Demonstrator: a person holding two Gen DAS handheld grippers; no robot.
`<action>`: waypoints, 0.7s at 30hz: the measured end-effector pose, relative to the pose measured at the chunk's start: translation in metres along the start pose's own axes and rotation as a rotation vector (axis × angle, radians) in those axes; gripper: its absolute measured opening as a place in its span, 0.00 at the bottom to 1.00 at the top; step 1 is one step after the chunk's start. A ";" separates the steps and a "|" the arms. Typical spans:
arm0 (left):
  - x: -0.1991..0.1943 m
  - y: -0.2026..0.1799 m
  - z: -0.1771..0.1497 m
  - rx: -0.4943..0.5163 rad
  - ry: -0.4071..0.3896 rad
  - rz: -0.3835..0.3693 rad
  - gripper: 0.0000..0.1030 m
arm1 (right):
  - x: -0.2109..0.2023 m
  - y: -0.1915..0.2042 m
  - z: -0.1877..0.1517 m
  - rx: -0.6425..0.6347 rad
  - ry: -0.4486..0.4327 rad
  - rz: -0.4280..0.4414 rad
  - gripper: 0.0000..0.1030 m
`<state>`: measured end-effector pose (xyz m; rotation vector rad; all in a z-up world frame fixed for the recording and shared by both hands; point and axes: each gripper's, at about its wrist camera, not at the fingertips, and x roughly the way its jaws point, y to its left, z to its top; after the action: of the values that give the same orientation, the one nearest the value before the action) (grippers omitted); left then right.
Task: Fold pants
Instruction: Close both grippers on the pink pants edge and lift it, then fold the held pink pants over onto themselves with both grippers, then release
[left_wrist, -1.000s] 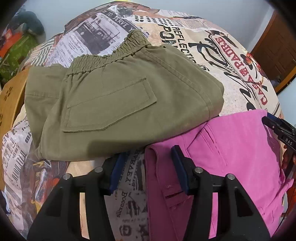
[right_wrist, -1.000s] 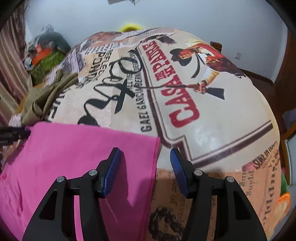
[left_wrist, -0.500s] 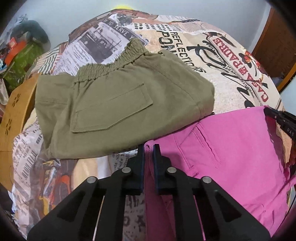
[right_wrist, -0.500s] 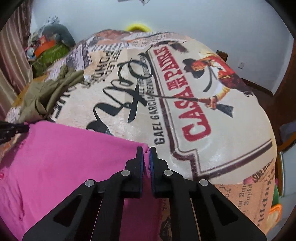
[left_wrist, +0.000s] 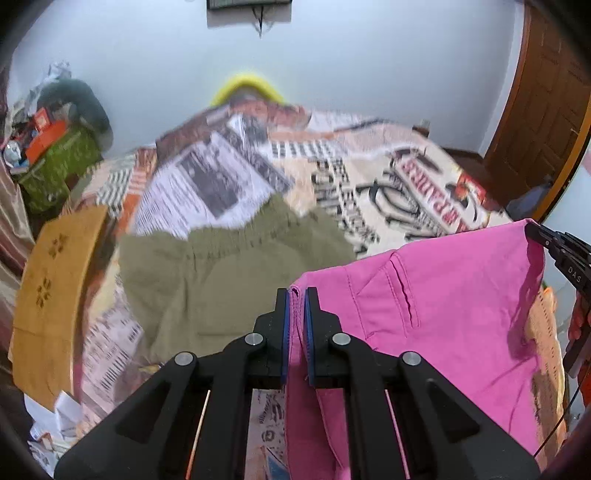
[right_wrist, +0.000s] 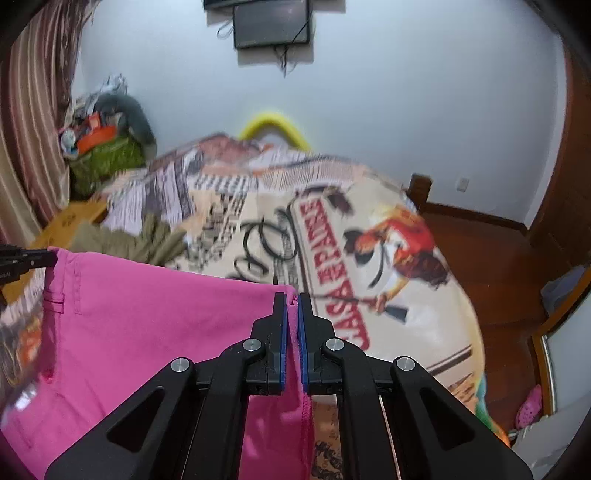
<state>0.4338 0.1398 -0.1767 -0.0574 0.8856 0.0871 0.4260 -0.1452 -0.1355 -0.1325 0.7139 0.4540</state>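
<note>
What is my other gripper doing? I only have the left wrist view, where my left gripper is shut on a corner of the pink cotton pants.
Observer: The right gripper is shut on the opposite top corner of the pink cotton pants.
Operator: Anything beyond that corner?
Observer: A cowboy figure in an orange shirt, printed on the patterned bedspread.
Operator: Is the floor clear on that side?
Observer: No, a pink clog shoe lies on the floor by the bed.
Operator: What's on the wall?
Observer: A dark flat screen with dangling cables.
</note>
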 end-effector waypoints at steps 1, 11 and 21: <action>-0.005 0.000 0.002 0.002 -0.011 0.003 0.08 | -0.004 0.001 0.003 0.003 -0.013 -0.005 0.04; -0.043 -0.002 -0.017 0.032 -0.022 -0.024 0.07 | -0.059 0.010 -0.012 0.027 -0.048 0.054 0.04; -0.103 -0.015 -0.079 0.079 -0.051 -0.024 0.07 | -0.115 0.023 -0.060 0.052 -0.020 0.093 0.04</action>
<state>0.3089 0.1128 -0.1464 0.0074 0.8363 0.0309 0.3035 -0.1818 -0.1040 -0.0456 0.7136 0.5242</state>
